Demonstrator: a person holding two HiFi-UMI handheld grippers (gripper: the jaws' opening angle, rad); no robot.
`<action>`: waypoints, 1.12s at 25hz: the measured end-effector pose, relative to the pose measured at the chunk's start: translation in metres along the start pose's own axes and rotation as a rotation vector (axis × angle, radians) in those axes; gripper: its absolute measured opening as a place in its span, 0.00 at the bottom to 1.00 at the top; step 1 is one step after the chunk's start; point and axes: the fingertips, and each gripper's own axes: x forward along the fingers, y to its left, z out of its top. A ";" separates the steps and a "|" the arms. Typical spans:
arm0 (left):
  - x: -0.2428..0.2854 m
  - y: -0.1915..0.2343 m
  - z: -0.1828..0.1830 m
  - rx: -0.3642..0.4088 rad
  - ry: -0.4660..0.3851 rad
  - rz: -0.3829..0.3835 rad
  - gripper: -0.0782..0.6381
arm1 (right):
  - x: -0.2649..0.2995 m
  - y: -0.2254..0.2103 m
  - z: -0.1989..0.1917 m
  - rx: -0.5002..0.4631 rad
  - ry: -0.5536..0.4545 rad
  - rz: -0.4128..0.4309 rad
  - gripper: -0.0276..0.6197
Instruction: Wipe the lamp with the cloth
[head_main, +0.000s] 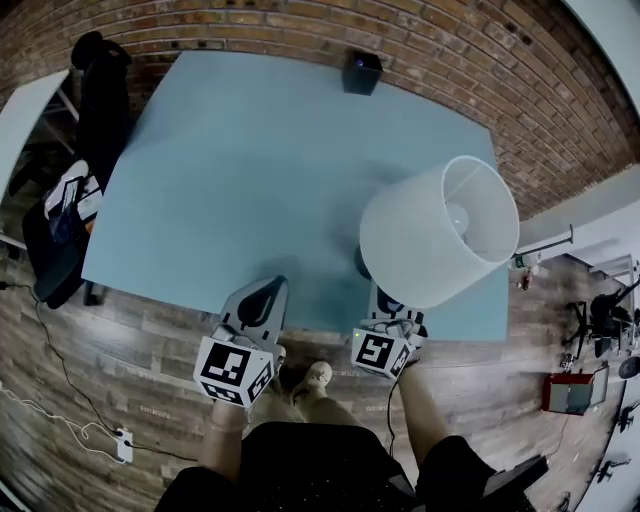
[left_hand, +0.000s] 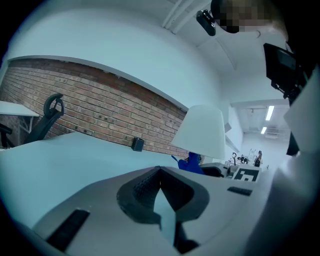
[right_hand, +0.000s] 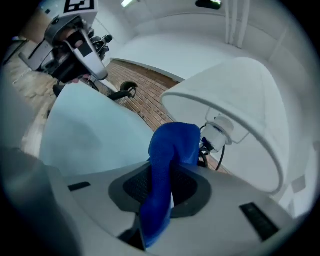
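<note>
A lamp with a white shade (head_main: 440, 230) stands at the right front of the pale blue table (head_main: 260, 170). My right gripper (head_main: 390, 305) sits at the table's front edge just below the shade, its tips partly hidden by it. In the right gripper view that gripper (right_hand: 161, 175) is shut on a blue cloth (right_hand: 172, 142), which stands up in front of the lamp's socket (right_hand: 218, 132) under the shade (right_hand: 240, 95). My left gripper (head_main: 270, 288) rests over the front edge to the left, shut with nothing in it (left_hand: 160, 175). From it the shade (left_hand: 202, 131) and cloth (left_hand: 190, 162) show to the right.
A small black box (head_main: 361, 72) sits at the table's far edge against the brick wall. A black chair with a coat (head_main: 98, 90) and a bag (head_main: 60, 225) stand off the table's left side. A cable and plug (head_main: 120, 440) lie on the wooden floor.
</note>
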 end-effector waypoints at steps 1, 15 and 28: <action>0.001 0.001 0.000 -0.004 -0.002 0.002 0.12 | 0.004 -0.001 0.002 -0.028 -0.004 -0.015 0.17; -0.005 0.005 -0.014 -0.025 0.026 0.022 0.12 | 0.042 0.031 -0.028 0.119 0.167 0.065 0.17; 0.009 -0.018 -0.030 0.009 0.110 -0.036 0.12 | -0.004 0.070 -0.051 0.445 0.232 0.404 0.17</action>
